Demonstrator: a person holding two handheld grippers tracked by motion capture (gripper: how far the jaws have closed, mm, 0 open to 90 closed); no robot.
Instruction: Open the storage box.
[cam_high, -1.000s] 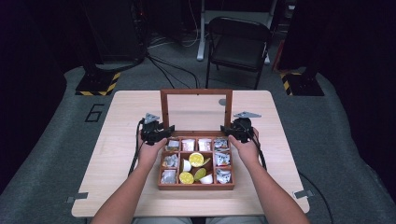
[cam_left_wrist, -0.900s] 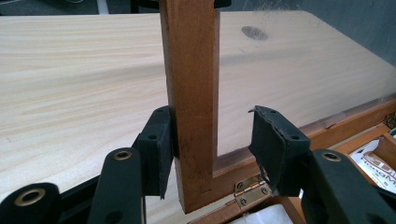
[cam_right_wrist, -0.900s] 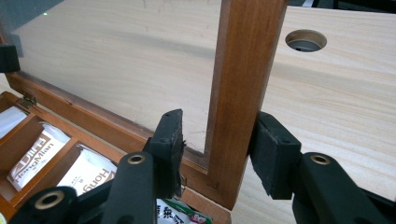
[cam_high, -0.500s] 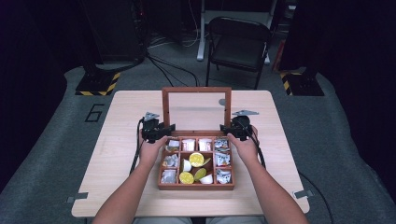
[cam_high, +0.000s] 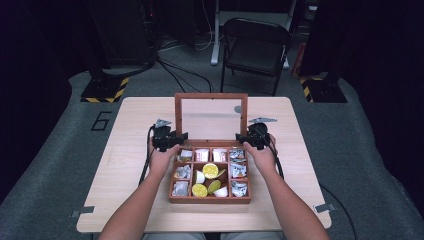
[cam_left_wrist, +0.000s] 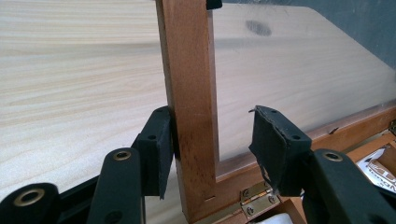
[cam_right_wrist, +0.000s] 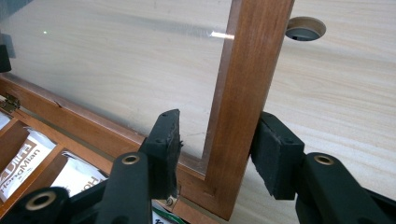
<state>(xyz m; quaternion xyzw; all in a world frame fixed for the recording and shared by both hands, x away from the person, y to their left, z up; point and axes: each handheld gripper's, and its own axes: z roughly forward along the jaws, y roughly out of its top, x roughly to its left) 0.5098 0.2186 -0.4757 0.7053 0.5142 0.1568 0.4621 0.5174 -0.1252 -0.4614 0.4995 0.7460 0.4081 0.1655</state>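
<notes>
Bright, even light on table; dark surroundings far and at both sides. Faint glare on lid glass. Slightly soft throughout.

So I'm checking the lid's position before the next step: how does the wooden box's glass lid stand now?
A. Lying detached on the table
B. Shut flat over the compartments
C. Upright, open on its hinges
C: the glass lid stands upright behind the wooden box, compartments uncovered.

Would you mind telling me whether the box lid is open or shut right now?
Open. The lid stands upright on its hinges at the back of the box, so the packets and cups in the compartments lie uncovered.
</notes>
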